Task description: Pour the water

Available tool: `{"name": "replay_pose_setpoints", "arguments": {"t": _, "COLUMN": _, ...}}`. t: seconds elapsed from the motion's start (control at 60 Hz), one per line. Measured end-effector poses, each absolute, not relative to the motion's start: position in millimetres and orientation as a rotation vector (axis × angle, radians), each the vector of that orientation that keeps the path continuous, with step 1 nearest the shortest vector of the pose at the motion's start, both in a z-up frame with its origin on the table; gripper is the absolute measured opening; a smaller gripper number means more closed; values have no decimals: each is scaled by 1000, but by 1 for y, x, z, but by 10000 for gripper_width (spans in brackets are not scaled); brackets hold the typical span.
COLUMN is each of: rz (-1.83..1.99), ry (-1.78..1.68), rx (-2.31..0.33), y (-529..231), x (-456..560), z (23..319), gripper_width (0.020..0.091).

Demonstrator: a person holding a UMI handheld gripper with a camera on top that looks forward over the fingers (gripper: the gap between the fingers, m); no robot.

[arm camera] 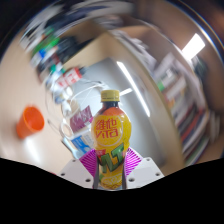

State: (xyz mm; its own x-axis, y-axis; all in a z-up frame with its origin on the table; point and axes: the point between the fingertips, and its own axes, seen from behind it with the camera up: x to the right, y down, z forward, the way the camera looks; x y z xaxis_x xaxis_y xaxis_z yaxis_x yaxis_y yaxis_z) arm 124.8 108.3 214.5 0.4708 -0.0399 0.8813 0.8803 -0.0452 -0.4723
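Gripper (110,165) clenched on yellow drink bottle (110,135), both pink pads (91,160) pressed against its lower sides; bottle upright, cap on, lifted clear of the table. Orange cup (30,122) well apart from the bottle, on the pale table (25,85), open surface around it. Clear glass (75,122) just behind the bottle. Shelves (165,75) beyond the bottle

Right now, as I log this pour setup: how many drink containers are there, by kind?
Yellow-capped drink bottle, held between the gripper fingers: 1
Orange cup on the table: 1
Clear glass beside the bottle: 1
Total: 3
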Motion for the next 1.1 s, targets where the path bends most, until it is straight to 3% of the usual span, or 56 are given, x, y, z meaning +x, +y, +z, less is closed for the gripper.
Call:
{"name": "replay_pose_setpoints", "arguments": {"t": 0.1, "rz": -251, "ry": -309, "rx": -1624, "y": 87, "x": 125, "z": 161, "gripper_width": 338}}
{"name": "replay_pose_setpoints", "arguments": {"t": 0.183, "rz": 155, "ry": -82, "rx": -1737, "y": 82, "x": 131, "z": 147, "gripper_width": 339}}
{"name": "replay_pose_setpoints", "arguments": {"t": 0.2, "rz": 204, "ry": -21, "rx": -1724, "y": 79, "x": 127, "z": 132, "gripper_width": 338}}
{"name": "replay_pose_setpoints", "arguments": {"t": 0.217, "rz": 240, "ry": 30, "rx": -1719, "y": 74, "x": 121, "z": 111, "gripper_width": 338}}
{"name": "replay_pose_setpoints", "arguments": {"t": 0.35, "rz": 163, "ry": 10, "rx": -1755, "y": 81, "x": 157, "z": 96, "gripper_width": 345}}
{"name": "replay_pose_setpoints", "arguments": {"t": 0.367, "rz": 162, "ry": 38, "rx": -1734, "y": 71, "x": 147, "z": 74, "gripper_width": 345}}
{"name": "replay_pose_setpoints", "arguments": {"t": 0.383, "rz": 150, "ry": 8, "rx": -1758, "y": 80, "x": 156, "z": 87, "gripper_width": 345}}
{"name": "replay_pose_setpoints", "arguments": {"t": 0.583, "rz": 160, "ry": -72, "rx": -1757, "y": 81, "x": 144, "z": 72, "gripper_width": 361}}
{"name": "replay_pose_setpoints", "arguments": {"t": 0.783, "rz": 117, "ry": -153, "rx": -1721, "y": 77, "x": 142, "z": 76, "gripper_width": 375}}
{"name": "replay_pose_setpoints", "arguments": {"t": 0.833, "rz": 129, "ry": -137, "rx": -1731, "y": 77, "x": 142, "z": 75, "gripper_width": 407}}
{"name": "replay_pose_setpoints", "arguments": {"t": 0.933, "rz": 132, "ry": -153, "rx": -1757, "y": 75, "x": 144, "z": 74, "gripper_width": 535}}
{"name": "replay_pose_setpoints", "arguments": {"t": 1.05, "rz": 108, "ry": -174, "rx": -1813, "y": 63, "x": 150, "z": 64, "gripper_width": 857}}
{"name": "replay_pose_setpoints", "arguments": {"t": 1.1, "rz": 96, "ry": -176, "rx": -1824, "y": 56, "x": 156, "z": 63, "gripper_width": 851}}
